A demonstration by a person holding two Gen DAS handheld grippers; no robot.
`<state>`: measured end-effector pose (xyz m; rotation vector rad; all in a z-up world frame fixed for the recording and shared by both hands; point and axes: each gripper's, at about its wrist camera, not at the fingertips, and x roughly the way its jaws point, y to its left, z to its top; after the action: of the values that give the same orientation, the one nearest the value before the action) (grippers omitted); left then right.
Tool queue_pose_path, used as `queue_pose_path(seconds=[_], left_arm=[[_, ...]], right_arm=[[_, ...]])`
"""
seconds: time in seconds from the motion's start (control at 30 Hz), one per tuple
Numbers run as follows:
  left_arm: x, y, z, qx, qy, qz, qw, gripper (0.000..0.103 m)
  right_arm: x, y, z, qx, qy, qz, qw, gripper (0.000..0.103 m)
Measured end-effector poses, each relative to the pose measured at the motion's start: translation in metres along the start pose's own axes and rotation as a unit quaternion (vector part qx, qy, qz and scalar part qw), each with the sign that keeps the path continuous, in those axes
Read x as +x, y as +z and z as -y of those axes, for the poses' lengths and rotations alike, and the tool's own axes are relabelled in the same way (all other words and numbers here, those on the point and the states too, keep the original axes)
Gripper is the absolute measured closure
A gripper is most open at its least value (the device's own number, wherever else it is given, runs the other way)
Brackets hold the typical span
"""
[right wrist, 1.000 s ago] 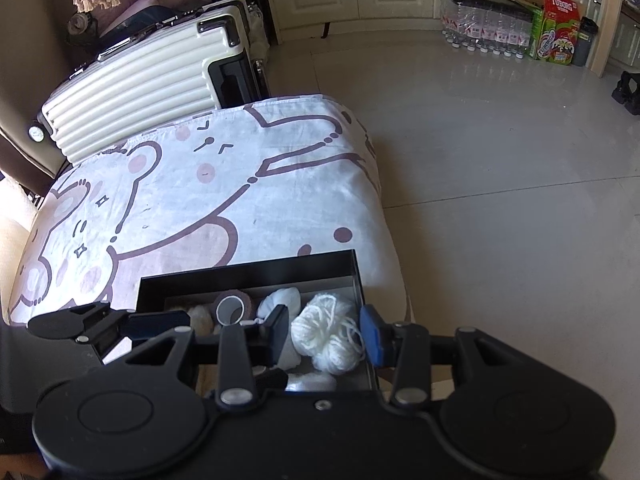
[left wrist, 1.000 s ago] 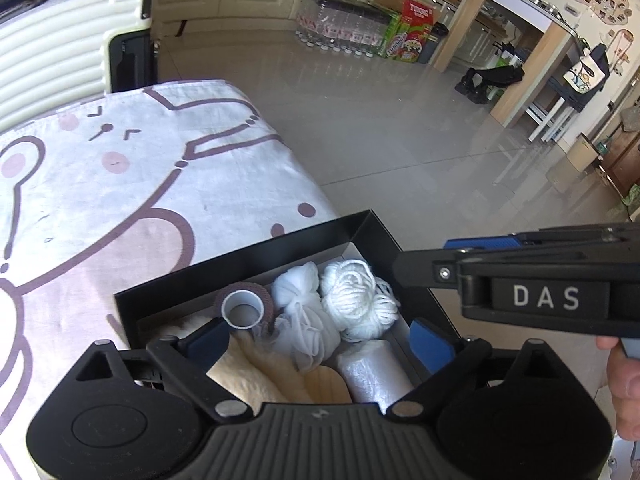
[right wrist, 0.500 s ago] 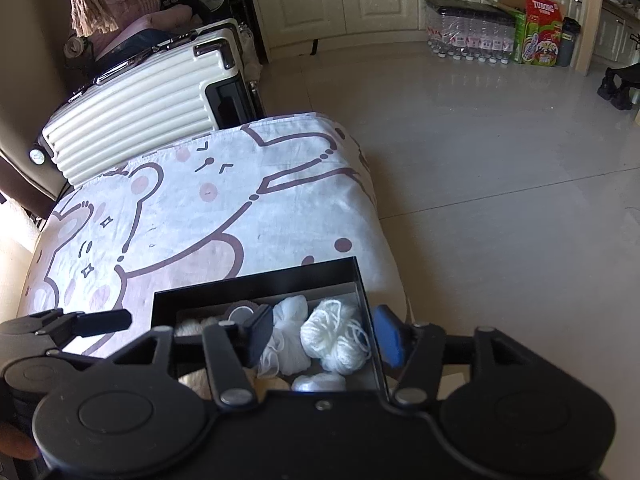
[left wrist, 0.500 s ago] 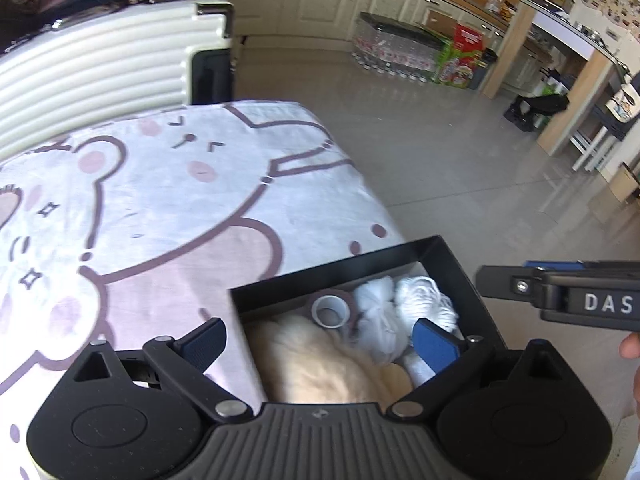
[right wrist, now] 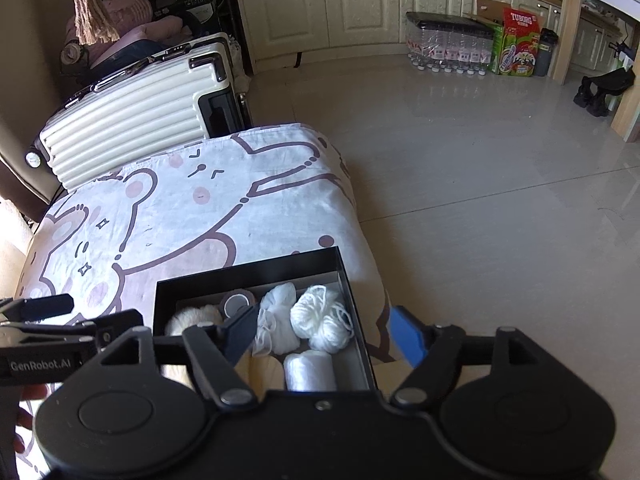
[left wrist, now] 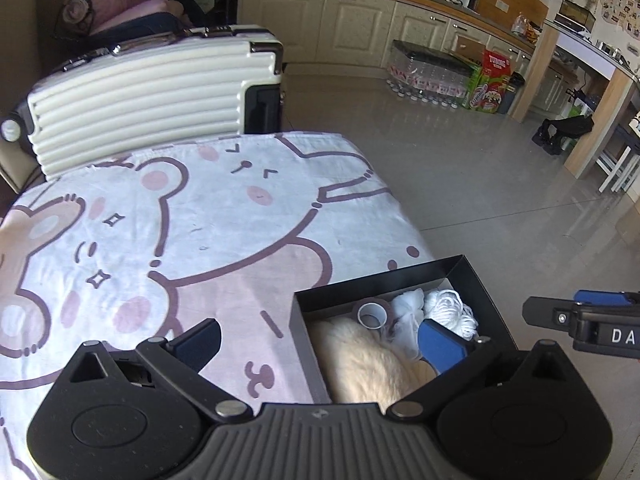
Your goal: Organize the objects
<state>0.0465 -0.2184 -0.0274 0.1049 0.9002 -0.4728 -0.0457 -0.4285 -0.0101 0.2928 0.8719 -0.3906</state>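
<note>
Both my tools spread, holding nothing: left tool [left wrist: 320, 336], right tool [right wrist: 324, 332]. Black box [right wrist: 248, 270] at tabletop's near right corner, packed: yarn [right wrist: 320, 320], tape roll [right wrist: 236, 302], fluffy item [left wrist: 360, 356]. I judge packing done; next, find lid or further items.

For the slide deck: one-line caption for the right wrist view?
Open right gripper above a black box holding yarn, tape roll and mesh pouch on a bear-print sheet.
</note>
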Motion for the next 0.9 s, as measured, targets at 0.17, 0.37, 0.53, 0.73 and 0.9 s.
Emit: queue_pose_path(seconds=[0.17,0.37,0.53,0.73,0.9], left_arm=[[-0.021,-0.005,-0.002,0.001,0.014,0.008,0.9999,0.000],[-0.041,-0.012,-0.002,0.007,0.030,0.014,0.9994,0.000],[-0.055,-0.016,-0.003,0.002,0.034,0.017,0.9993,0.000],[-0.067,-0.022,0.000,0.013,0.047,0.014,0.9987,0.000],[-0.076,-0.027,0.002,0.022,0.054,0.014,0.9982,0.000]], right_arm=[[-0.018,-0.007,-0.002,-0.002,-0.011,0.011,1.000,0.008],[-0.035,-0.017,-0.001,-0.001,-0.022,0.021,1.000,0.000],[-0.046,-0.024,-0.002,-0.007,-0.024,0.023,0.999,0.000],[-0.058,-0.030,0.000,-0.005,-0.022,0.025,0.999,0.000],[-0.066,-0.034,0.000,-0.004,-0.024,0.027,0.999,0.000]])
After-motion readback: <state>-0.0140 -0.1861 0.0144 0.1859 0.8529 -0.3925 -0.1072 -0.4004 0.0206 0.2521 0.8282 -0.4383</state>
